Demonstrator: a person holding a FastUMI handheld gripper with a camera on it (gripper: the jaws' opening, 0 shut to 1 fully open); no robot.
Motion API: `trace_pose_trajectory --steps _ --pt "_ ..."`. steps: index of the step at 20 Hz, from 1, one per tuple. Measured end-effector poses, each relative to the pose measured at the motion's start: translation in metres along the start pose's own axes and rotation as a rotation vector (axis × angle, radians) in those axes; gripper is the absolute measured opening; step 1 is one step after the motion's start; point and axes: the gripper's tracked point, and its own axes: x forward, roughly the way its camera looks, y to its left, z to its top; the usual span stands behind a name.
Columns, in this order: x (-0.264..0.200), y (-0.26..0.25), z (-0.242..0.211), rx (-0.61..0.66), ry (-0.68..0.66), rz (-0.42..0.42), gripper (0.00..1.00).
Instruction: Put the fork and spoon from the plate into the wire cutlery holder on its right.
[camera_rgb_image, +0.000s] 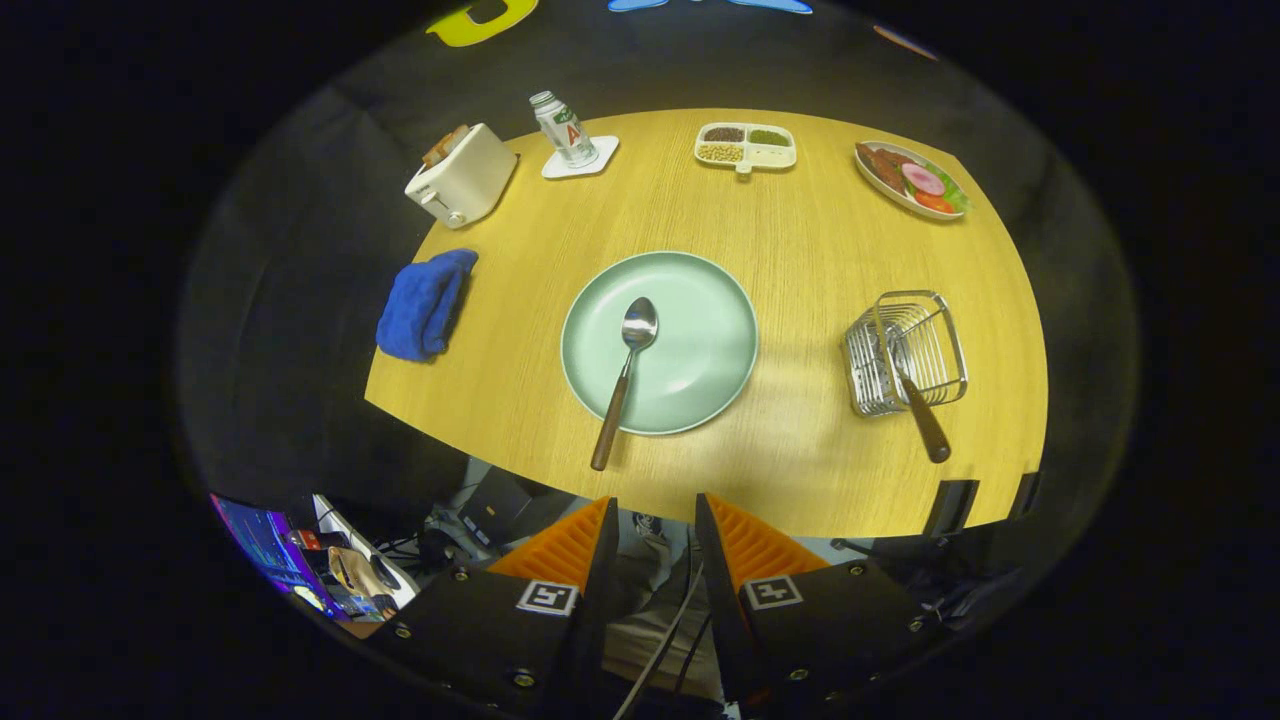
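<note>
We look down on a wooden table (800, 260) from the gripper (652, 530), whose fingers stand apart and grasp nothing, held back from the table's near edge. At the centre of the frame a pale green plate (700, 345) carries a spoon (625, 375): its bowl rests on the plate, its brown handle overhangs the near rim onto the table. To the right of the plate we find the wire cutlery holder (905, 350), with a fork (920, 405) already inside it, brown handle protruding toward us. Left of the plate lies a blue cloth (425, 305). Along the far edge stand a toaster (462, 175), a bottle (563, 128) on a coaster (580, 158), a divided dish (746, 146) and a food plate (910, 180).
</note>
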Motion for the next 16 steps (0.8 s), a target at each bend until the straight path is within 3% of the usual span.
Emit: trace_pose_trajectory --steps 3,16 --pt "0.019 0.021 -0.003 0.041 0.048 0.056 0.49" --pt "0.093 0.036 0.003 0.110 0.116 0.039 0.50"
